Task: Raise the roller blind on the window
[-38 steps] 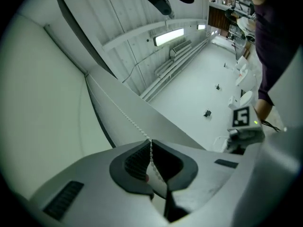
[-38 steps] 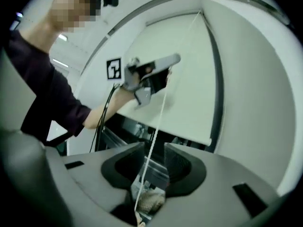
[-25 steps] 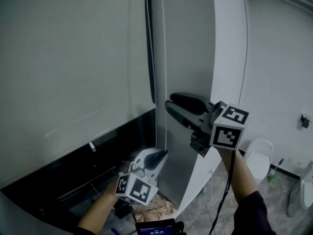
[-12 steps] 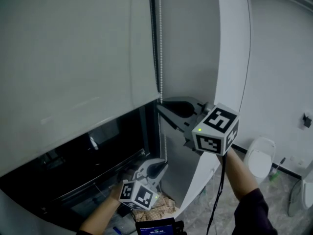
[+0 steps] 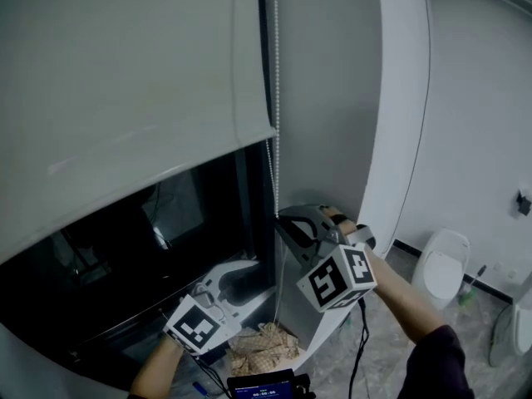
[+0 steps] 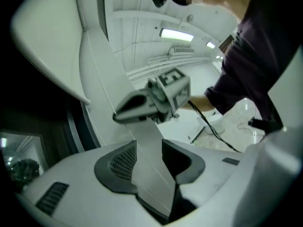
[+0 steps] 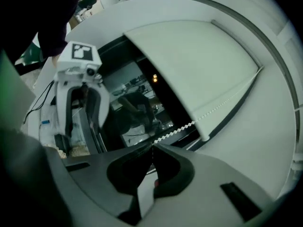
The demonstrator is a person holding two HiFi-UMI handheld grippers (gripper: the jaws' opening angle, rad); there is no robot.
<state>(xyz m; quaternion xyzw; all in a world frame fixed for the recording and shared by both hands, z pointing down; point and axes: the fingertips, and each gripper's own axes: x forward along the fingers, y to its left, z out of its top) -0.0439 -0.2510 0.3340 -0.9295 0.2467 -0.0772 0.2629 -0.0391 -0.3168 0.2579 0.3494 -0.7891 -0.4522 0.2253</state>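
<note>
The blind (image 5: 125, 98) covers the upper part of the window (image 5: 108, 273). Its bottom edge runs slanted across the head view, with dark glass showing below it. The left gripper (image 5: 252, 273) is low in front of the glass. Its jaws are opening and the pads press on nothing, while a thin line that looks like the chain passes loosely between them. Under it, a brownish heap (image 5: 264, 346) lies on the floor. The chain (image 5: 276, 98) hangs along the blind's right edge. The right gripper (image 5: 283, 221) is clenched on the chain below the blind's edge, jaws together around the beads. At the far right stands a white toilet (image 5: 439, 264), its inside out of sight.
</note>
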